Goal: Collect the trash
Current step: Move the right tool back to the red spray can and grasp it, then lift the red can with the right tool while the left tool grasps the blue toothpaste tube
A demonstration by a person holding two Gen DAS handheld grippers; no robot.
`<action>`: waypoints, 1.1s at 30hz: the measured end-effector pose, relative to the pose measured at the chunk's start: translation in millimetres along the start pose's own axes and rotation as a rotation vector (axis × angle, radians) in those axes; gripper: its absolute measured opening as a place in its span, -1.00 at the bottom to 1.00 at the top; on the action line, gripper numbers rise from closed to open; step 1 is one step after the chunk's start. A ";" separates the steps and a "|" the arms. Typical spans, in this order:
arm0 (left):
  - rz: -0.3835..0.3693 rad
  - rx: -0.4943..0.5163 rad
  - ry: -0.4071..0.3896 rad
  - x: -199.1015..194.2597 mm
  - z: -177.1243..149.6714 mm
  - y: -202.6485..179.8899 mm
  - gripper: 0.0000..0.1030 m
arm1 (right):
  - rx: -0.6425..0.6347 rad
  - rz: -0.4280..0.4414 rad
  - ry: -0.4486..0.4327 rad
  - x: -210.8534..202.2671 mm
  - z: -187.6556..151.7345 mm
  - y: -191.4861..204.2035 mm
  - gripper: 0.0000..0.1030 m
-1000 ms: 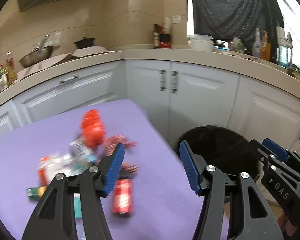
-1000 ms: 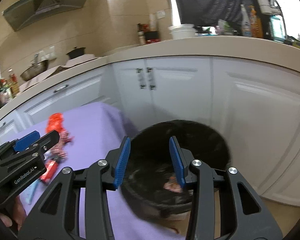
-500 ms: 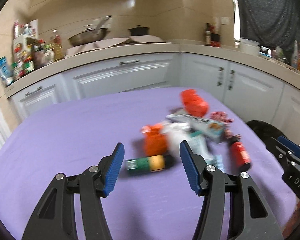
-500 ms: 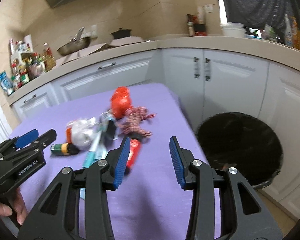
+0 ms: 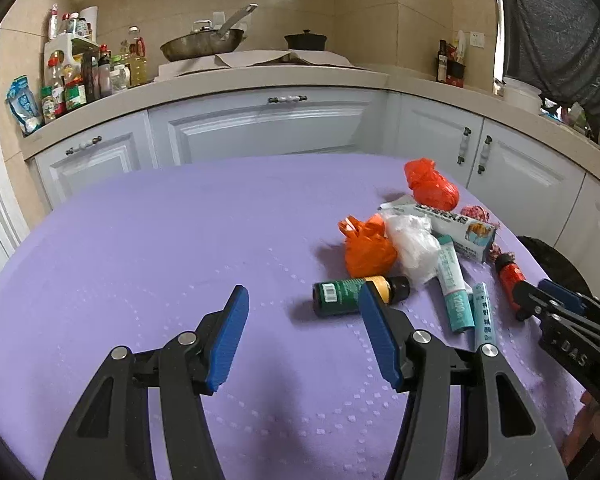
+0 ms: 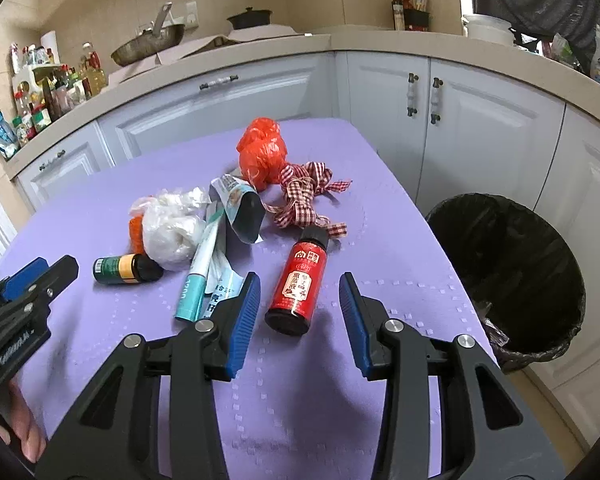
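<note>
We held both tongs apart and empty above the purple worktop (image 5: 140,240): the right tongs (image 6: 296,314) hung just over the near end of the red bottle (image 6: 298,284), and the left tongs (image 5: 300,334) hovered short of the green bottle (image 5: 352,290). The trash lay in a loose heap toward the worktop's right edge, with the lined bin (image 6: 512,276) on the floor just past that edge. The red bottle lay on its side, cap pointing away toward the checked ribbon (image 6: 308,196), which its cap seemed to touch. We judged it stiff, smooth and apt to roll, so the pads should close across the middle of its body, square to its length. The green bottle, also on its side beside the white bag (image 6: 172,228), looked the same sort: small, hard, probably light, best taken across the label. The orange bag (image 5: 366,246), the red bag (image 6: 260,152) and the white bag looked soft and nearly weightless; any bunched fold would do, though they might snag a neighbour. The teal tubes (image 6: 202,276) lay flat and overlapping, thin and awkward to get under, so we thought an end the better hold. The carton (image 6: 240,210) seemed light and crushable, and the ribbon limp and likely to trail.
</note>
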State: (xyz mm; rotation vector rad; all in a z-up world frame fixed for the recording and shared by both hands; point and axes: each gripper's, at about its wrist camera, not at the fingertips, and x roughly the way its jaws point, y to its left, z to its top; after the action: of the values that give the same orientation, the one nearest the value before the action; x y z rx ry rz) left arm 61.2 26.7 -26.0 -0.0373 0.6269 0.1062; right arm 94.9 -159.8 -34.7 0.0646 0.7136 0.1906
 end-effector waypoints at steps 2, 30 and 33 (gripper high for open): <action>-0.010 0.004 0.006 -0.3 -2.0 -3.5 0.13 | -0.002 0.001 0.015 3.5 1.1 0.3 -0.23; -0.145 0.150 0.066 -1.1 -26.0 -98.8 0.01 | 0.058 0.030 -0.096 -35.1 -20.9 -63.3 -0.55; -0.154 0.170 0.085 1.2 -28.3 -106.7 -0.19 | 0.066 0.036 -0.108 -37.8 -20.7 -67.5 -0.55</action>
State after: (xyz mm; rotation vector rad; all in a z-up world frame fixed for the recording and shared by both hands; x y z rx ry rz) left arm 57.5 -81.2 -49.4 0.0742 0.7136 -0.0980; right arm 63.6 -233.5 -34.3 0.1496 0.6113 0.1969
